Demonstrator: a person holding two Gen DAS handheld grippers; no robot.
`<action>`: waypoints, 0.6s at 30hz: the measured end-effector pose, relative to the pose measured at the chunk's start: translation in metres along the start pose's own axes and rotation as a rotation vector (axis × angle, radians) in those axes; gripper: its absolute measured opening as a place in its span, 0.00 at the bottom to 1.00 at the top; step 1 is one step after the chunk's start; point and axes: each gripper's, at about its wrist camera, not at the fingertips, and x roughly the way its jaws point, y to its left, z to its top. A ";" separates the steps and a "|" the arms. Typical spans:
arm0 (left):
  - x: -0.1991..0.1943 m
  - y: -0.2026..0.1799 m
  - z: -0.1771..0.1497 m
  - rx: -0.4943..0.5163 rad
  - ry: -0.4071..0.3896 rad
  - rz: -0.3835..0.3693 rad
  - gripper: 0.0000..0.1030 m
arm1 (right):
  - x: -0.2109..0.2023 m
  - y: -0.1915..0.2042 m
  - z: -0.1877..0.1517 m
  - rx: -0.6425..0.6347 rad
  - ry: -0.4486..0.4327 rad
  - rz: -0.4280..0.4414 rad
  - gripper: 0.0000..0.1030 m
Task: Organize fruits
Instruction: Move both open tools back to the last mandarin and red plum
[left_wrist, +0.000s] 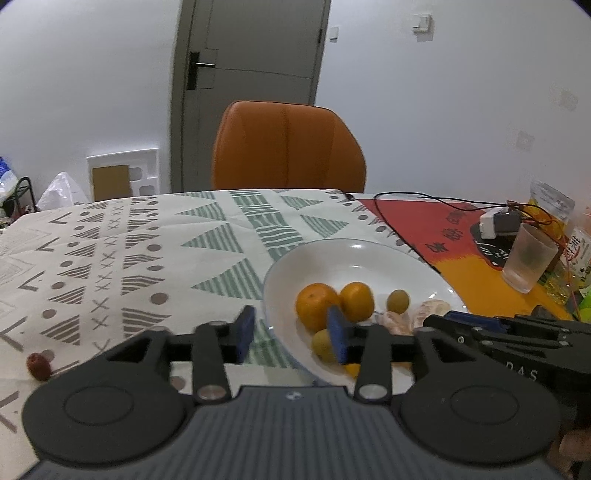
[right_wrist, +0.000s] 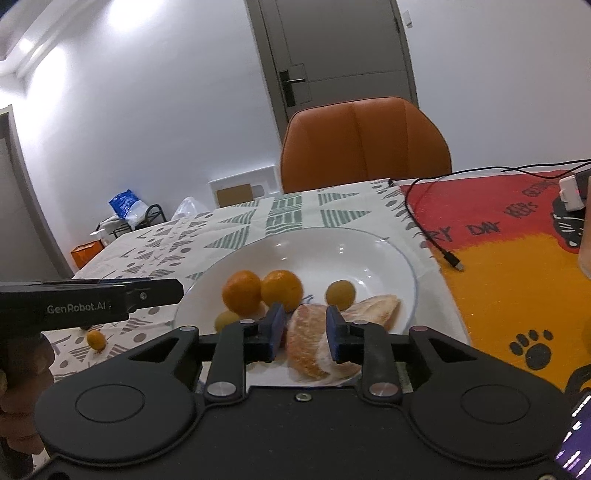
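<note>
On the glossy white plate (right_wrist: 391, 254), right gripper (right_wrist: 303, 332) clasps a pulpy peeled segment (right_wrist: 306, 343); left gripper (left_wrist: 291, 332) gapes empty.

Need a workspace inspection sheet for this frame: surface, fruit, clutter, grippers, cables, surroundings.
Surface: patterned tablecloth, red-orange mat beside it.
Job's things: white plate holds two oranges, small yellow-green fruits, peeled segments; kumquat and red fruit lie off the plate.
Clutter: cup, snack packets.
Grippers: left gripper open, empty; right gripper fingers straddle a segment, contact unclear.
Cables: black cable on the mat.
Surroundings: orange chair, door.
</note>
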 end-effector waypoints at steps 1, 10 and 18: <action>-0.002 0.002 -0.001 -0.003 -0.003 0.012 0.58 | 0.000 0.002 0.000 0.000 0.003 0.004 0.35; -0.024 0.028 -0.005 -0.034 -0.031 0.118 0.83 | 0.000 0.027 -0.001 -0.032 -0.021 0.022 0.75; -0.045 0.055 -0.009 -0.088 -0.046 0.185 0.88 | -0.005 0.046 0.000 -0.036 -0.056 0.049 1.00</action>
